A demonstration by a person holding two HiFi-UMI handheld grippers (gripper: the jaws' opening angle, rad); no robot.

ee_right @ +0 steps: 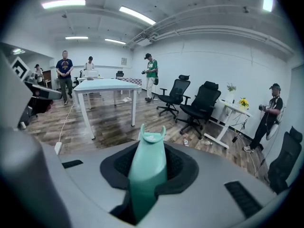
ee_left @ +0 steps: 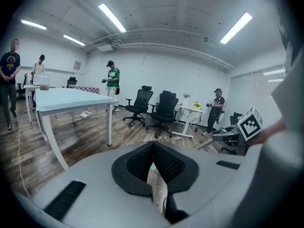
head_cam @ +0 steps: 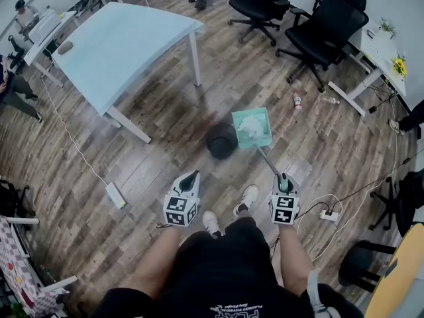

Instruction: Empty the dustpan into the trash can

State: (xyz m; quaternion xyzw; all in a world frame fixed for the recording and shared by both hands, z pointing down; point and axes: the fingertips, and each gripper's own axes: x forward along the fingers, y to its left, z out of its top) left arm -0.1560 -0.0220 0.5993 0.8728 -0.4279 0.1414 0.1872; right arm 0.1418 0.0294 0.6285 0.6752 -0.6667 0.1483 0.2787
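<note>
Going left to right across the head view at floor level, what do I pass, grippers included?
White power strip → left gripper → black trash can → teal dustpan → right gripper, clamped on the dustpan's handle → second power strip.

Bare floor (head_cam: 165, 158) ran open up to the trash can (head_cam: 220, 143), the dustpan (head_cam: 252, 127) crowding its right rim; the table (head_cam: 132, 38) stood off left, chairs (head_cam: 324, 28) beyond right, a corded power strip (head_cam: 329, 215) near right.
</note>
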